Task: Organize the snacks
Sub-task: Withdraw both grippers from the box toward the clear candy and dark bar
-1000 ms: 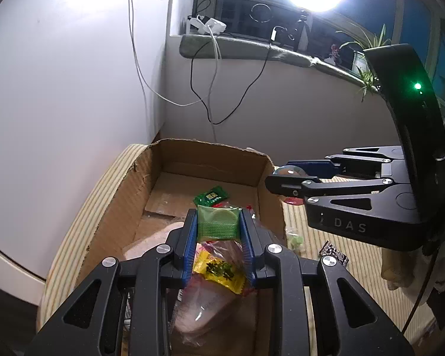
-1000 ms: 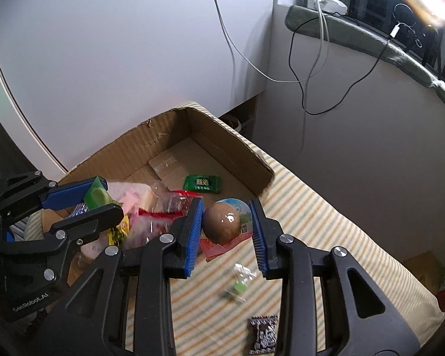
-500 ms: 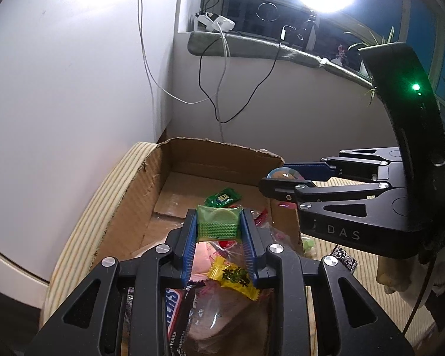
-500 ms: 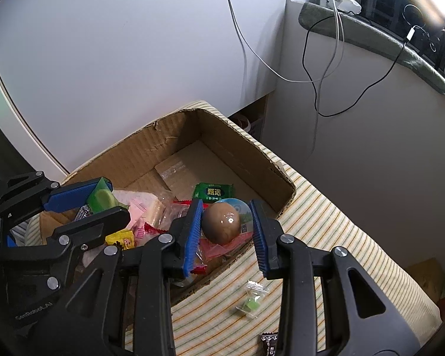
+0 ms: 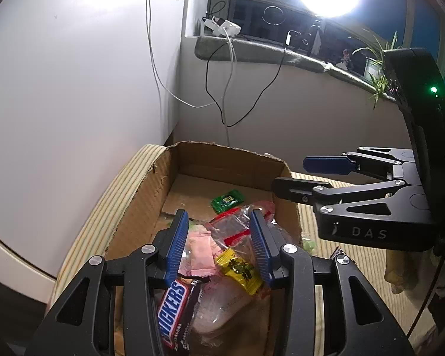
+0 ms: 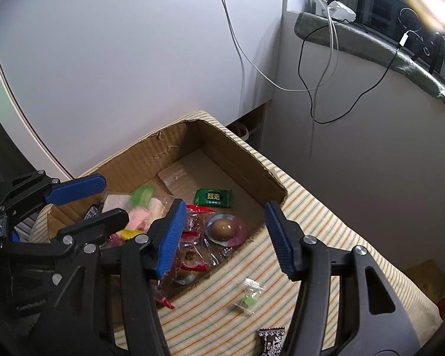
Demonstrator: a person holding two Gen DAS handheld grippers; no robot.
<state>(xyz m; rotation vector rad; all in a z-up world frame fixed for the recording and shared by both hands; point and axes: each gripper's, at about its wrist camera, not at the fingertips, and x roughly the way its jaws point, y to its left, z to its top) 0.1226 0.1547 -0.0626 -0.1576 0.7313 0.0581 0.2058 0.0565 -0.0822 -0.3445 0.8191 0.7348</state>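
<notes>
Striped cloth covers the surface [image 6: 326, 222] that carries our cardboard box [image 6: 175, 151], with a white wall and a cabled windowsill behind it. We hold both grippers over the box: the left gripper [image 5: 219, 243] is spread wide with nothing between its fingers, and the right gripper [image 6: 225, 237] is likewise released and empty. Inside the box lie the snacks: a packed egg [image 6: 222, 228] near the right wall, a green packet [image 6: 213, 198] toward the far end, a Snickers bar [image 5: 175, 311], a yellow candy [image 5: 240, 270] and a pink wrapper [image 5: 201, 255] at the near end. Outside the box, just beside its right wall, a small clear-wrapped green sweet [image 6: 249, 296] and a dark packet [image 6: 271, 341] remain on the cloth. We judge these two light, crinkly and slippery; pinching the wrapper across its middle, low against the cloth, should hold it best.
</notes>
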